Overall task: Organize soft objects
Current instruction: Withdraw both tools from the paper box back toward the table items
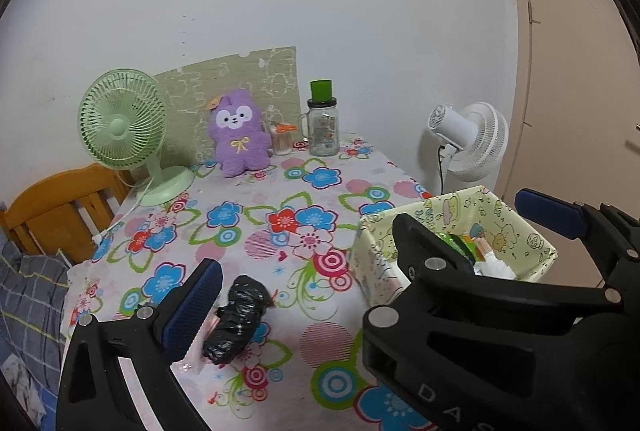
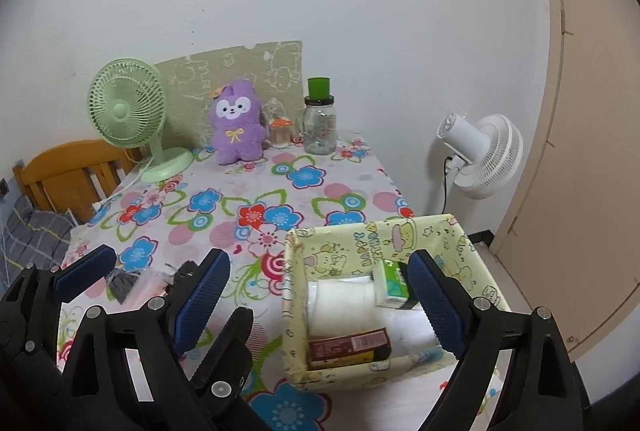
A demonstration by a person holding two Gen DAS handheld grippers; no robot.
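A black plastic bundle lies on the flowered tablecloth, on a clear pink packet, just right of my left gripper's left fingertip. My left gripper is open and empty above the near table. A yellow cartoon box sits at the near right; it holds a white roll, a green tissue pack and a brown packet. My right gripper is open and empty over the box. A purple plush toy sits at the back.
A green desk fan stands at the back left, its cord trailing off the edge. A glass jar with a green lid and a small container stand beside the plush. A white fan stands beyond the table's right edge. A wooden chair is at the left.
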